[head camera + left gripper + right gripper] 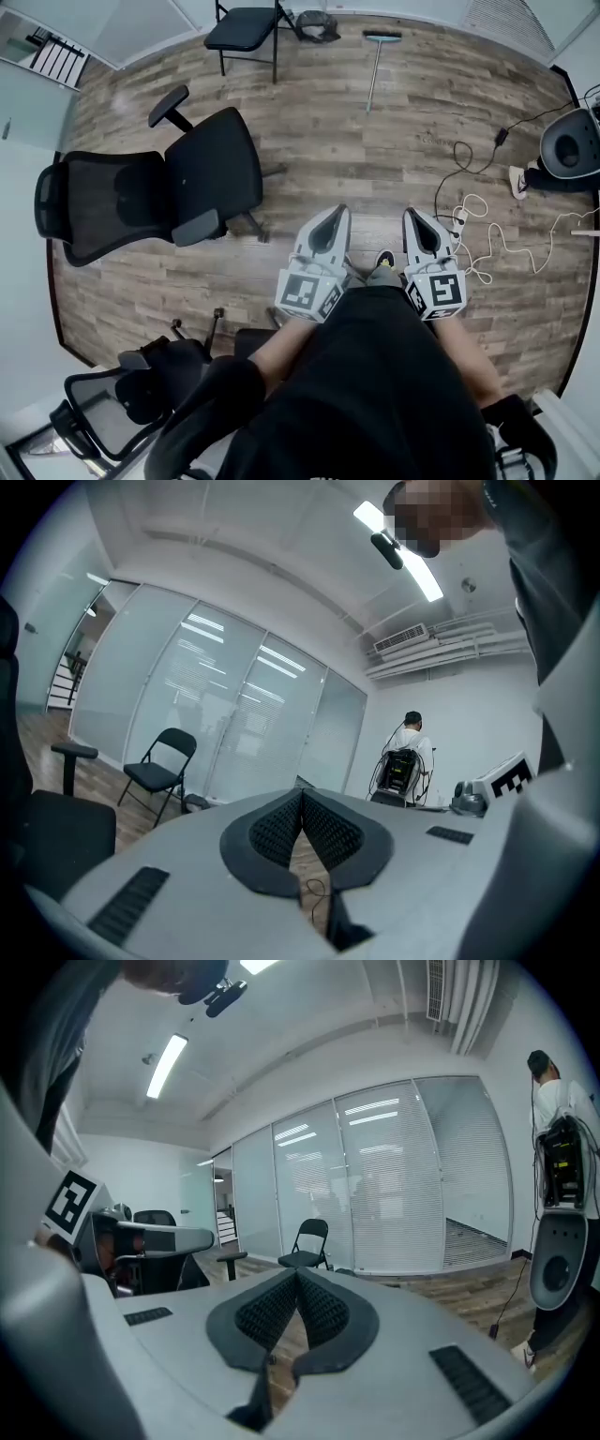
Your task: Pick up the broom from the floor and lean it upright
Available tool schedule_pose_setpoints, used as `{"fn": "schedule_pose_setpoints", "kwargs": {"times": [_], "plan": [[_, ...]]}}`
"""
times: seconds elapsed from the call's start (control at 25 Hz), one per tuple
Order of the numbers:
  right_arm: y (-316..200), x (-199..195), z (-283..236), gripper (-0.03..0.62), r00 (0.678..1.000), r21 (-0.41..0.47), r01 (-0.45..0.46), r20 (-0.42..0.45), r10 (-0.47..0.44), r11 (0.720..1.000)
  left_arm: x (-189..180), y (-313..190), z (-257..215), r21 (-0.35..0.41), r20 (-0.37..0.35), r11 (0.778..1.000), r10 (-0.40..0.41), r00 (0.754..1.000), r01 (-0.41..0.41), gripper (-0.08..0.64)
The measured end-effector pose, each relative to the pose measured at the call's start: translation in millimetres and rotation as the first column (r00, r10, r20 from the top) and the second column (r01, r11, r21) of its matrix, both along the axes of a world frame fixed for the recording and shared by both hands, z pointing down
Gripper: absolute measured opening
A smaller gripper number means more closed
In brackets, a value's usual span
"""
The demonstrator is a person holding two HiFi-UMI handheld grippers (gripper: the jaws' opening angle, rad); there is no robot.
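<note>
The broom is lying flat on the wood floor at the far end of the room, near the wall and well ahead of the person. Its long axis is running almost straight away from the person, leaning slightly to one side. The head is sitting at the far end and the handle is pointing back toward the person. The head is showing as a short teal bar set crosswise, and the handle is looking thin and pale.

Just to the broom's left a dark bundle is resting on the floor beside a black folding chair. Nearer in, a black office chair is standing on the left, and cables are trailing across the boards on the right.

The left gripper and the right gripper are hanging side by side in front of the person's body, well apart from the broom. Each one's jaws are pressing together with nothing between them.
</note>
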State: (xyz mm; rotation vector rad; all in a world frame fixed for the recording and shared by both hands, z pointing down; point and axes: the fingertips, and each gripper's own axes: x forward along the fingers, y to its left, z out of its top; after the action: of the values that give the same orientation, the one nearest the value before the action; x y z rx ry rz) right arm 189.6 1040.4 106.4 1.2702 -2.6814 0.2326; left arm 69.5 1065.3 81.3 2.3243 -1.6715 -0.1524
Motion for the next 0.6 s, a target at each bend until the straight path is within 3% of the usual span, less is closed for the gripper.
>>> {"fn": "schedule_pose_setpoints", "kwargs": {"times": [0.32,0.6], "plan": [[9,-8,10,0.014,1.0,-0.024,-0.009,-0.024,0.008,1.0,-24,-10,12,-0.023,-0.009,1.0,-0.001,1.0,0.001,0.02],[-5,3,22,0.014,1.0,-0.046,-0.008,-0.028,0.007,0.999,-14,-31,17,-0.029,0.017,1.0,0.007,1.0,-0.007,0.02]]}}
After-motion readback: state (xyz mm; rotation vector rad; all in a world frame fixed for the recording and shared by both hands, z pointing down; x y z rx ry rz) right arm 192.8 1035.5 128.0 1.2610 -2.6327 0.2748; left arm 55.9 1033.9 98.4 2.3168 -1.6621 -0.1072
